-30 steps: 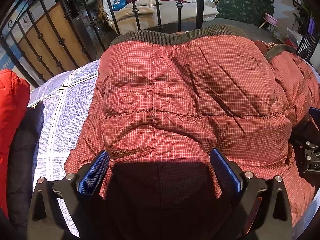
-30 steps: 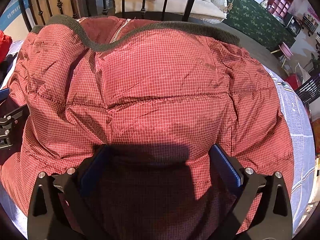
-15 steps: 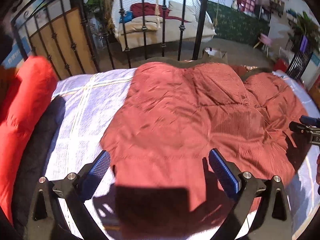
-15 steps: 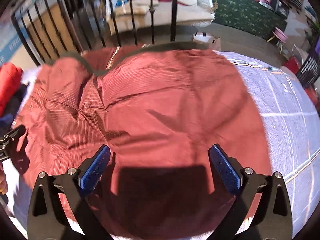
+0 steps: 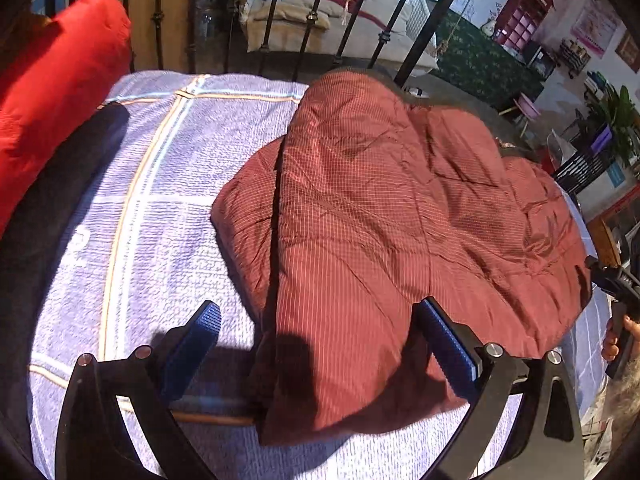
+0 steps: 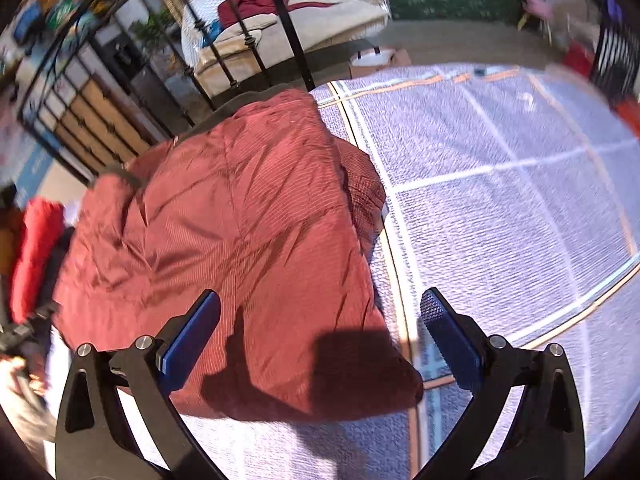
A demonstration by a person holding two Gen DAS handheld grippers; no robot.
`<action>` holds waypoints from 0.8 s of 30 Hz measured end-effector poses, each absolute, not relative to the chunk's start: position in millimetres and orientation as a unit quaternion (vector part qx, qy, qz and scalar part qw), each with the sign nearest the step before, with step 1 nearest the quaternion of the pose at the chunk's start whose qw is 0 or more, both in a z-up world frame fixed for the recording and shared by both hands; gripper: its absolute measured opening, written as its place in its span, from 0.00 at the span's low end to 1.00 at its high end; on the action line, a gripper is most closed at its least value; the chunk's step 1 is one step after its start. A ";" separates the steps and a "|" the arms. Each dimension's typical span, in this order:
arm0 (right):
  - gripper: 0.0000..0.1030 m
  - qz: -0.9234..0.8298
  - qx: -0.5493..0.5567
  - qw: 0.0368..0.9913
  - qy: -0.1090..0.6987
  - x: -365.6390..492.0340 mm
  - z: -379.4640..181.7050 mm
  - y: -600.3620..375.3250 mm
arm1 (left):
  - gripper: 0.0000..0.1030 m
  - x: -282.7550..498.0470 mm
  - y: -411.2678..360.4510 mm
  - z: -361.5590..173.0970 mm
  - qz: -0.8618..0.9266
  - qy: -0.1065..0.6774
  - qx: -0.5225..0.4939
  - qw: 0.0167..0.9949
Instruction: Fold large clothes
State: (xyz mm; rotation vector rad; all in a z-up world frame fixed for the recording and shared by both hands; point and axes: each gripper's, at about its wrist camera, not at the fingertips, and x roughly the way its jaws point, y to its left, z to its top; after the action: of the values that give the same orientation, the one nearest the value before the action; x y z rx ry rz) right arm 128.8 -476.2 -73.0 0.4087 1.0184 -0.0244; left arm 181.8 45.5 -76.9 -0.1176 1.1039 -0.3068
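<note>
A dark red quilted jacket (image 5: 400, 220) with a fine grid pattern lies folded on the bed. It also shows in the right wrist view (image 6: 240, 240). My left gripper (image 5: 320, 344) is open and empty, raised above the jacket's near left edge. My right gripper (image 6: 320, 336) is open and empty, raised above the jacket's near right corner. The right gripper also shows at the right edge of the left wrist view (image 5: 616, 280).
The bed has a lilac checked cover (image 5: 160, 200), which also shows in the right wrist view (image 6: 500, 200). A red garment (image 5: 52, 72) and a dark one (image 5: 48, 208) lie at the left. A black iron bed rail (image 5: 320, 12) stands behind.
Both grippers have pulled up and back from the jacket, where they were pressed close. The left view has swung left, the right view right. The jacket lies flat.
</note>
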 end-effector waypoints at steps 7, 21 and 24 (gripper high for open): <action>0.96 0.019 0.280 0.827 0.487 147.4 -99.4 -506.7 | 0.95 201.2 68.4 -109.7 -0.169 0.558 -0.163 0.796; 0.96 0.082 0.332 0.792 0.506 202.8 -138.6 -514.4 | 0.96 234.1 54.4 -120.3 -0.185 0.576 -0.146 0.783; 0.95 0.078 0.308 0.802 0.507 208.6 -136.5 -503.5 | 0.96 242.8 52.1 -120.9 -0.173 0.577 -0.156 0.783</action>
State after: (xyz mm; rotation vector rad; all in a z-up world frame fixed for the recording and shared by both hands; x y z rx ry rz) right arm 208.6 -503.5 -136.5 0.6597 1.0858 0.1682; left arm 242.8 52.1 -120.9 -0.3366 1.2444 -0.3726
